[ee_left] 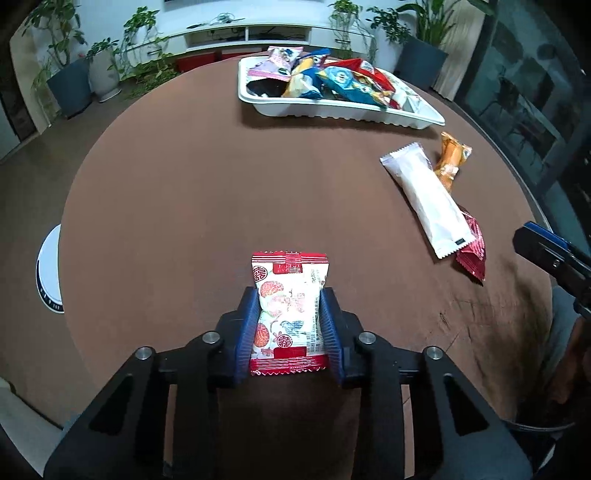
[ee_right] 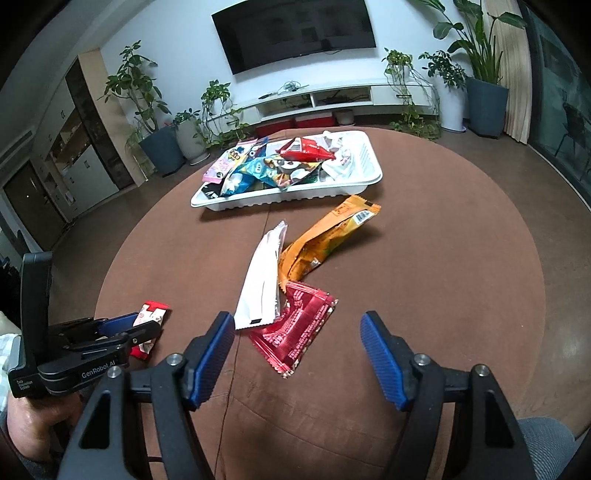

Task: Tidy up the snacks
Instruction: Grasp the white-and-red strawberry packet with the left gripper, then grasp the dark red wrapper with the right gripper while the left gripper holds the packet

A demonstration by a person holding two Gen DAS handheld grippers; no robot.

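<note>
While my left gripper (ee_left: 289, 325) clamps a red-and-white snack packet (ee_left: 288, 314) over the brown round table (ee_left: 184, 184), my right gripper (ee_right: 297, 354) hangs with its tongs apart, nearer me than the white tray (ee_right: 291, 195) of snacks. Potted plants (ee_right: 147, 110) and a wall television (ee_right: 295, 33) stand beyond the tray.

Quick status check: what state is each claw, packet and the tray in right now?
Left claw: shut on the red-and-white packet.
Right claw: open, holding nothing.
White packet: flat on the table, outside the tray.
Orange packet: on the table, beside the white one.
Dark red packet: on the table, partly under the white one.
Tray: heaped with snacks.
</note>
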